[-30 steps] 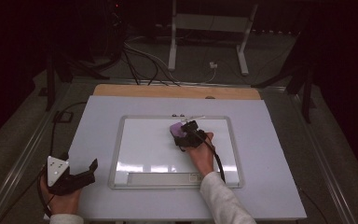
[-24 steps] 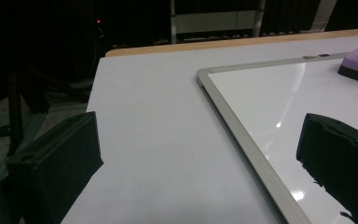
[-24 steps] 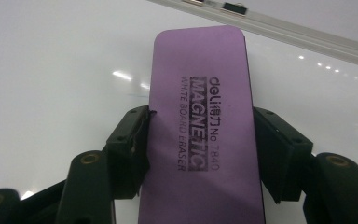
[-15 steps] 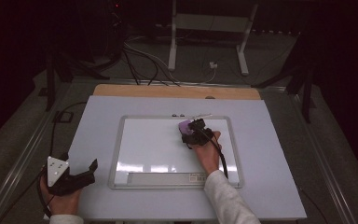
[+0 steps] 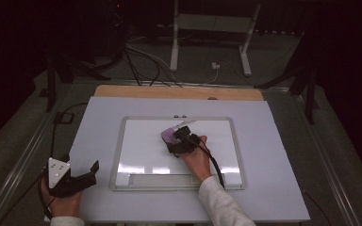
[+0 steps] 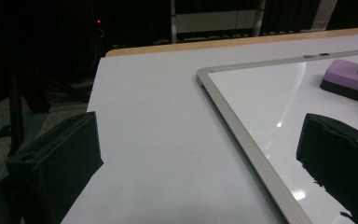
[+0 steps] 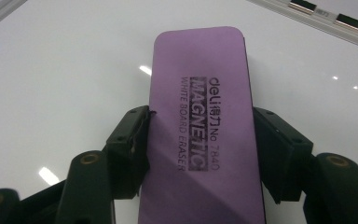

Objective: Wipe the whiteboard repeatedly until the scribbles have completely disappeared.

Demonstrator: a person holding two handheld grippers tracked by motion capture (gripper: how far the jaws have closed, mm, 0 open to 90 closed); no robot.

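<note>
A whiteboard in a silver frame lies flat in the middle of the white table. A purple magnetic eraser rests on its upper middle, with my right gripper shut on it. In the right gripper view both black pads press the long sides of the eraser, printed face up, and the right gripper points across the whiteboard. My left gripper is held at the table's near left corner, open and holding nothing. The left gripper looks along the whiteboard's frame toward the eraser.
The whiteboard's pen tray runs along its near edge, and two small clips sit on its far edge. A wooden strip borders the table's far side. Beyond it stand a metal frame and floor cables.
My right gripper slid the eraser a little to the right across the whiteboard, then back left and nearer the person. The left gripper has stayed where it was.
</note>
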